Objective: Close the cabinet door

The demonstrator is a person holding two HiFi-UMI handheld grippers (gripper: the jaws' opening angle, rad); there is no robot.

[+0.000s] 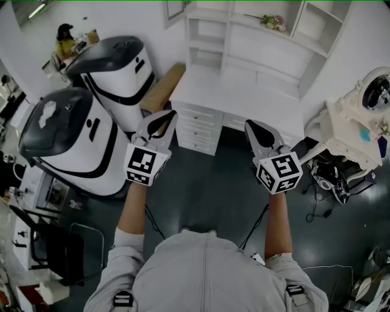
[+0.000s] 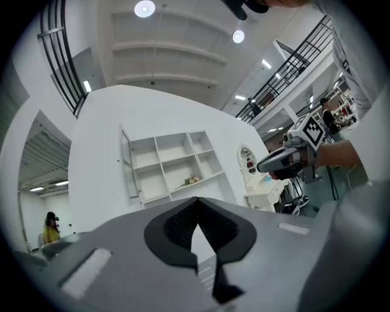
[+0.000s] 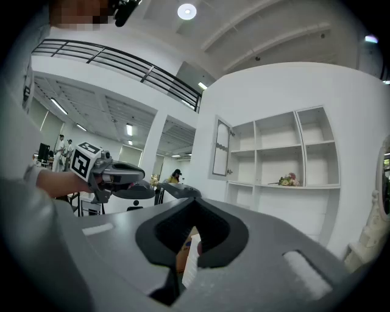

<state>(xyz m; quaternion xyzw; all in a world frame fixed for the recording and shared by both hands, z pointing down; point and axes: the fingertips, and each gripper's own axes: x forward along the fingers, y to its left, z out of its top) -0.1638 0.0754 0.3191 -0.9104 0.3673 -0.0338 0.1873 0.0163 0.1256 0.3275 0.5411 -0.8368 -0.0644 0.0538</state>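
Note:
A white shelf cabinet (image 1: pixel 256 36) stands over a white desk ahead of me. Its narrow door (image 1: pixel 175 8) at the upper left stands swung open; it shows as door (image 2: pixel 127 164) in the left gripper view and door (image 3: pixel 221 148) in the right gripper view. My left gripper (image 1: pixel 173 114) is held level, well short of the cabinet, jaws shut on nothing (image 2: pixel 196 202). My right gripper (image 1: pixel 248 124) hangs beside it at the same height, its jaws also together and empty (image 3: pixel 194 202). Neither gripper touches the door.
Two large white and black machines (image 1: pixel 73 140) (image 1: pixel 119 64) stand at the left, with a cardboard box (image 1: pixel 163 85) against the desk's drawers (image 1: pixel 198 128). A white dressing table with a mirror (image 1: pixel 356 125) and cables (image 1: pixel 323 183) are at the right. Flowers (image 1: pixel 272 22) lie on a shelf.

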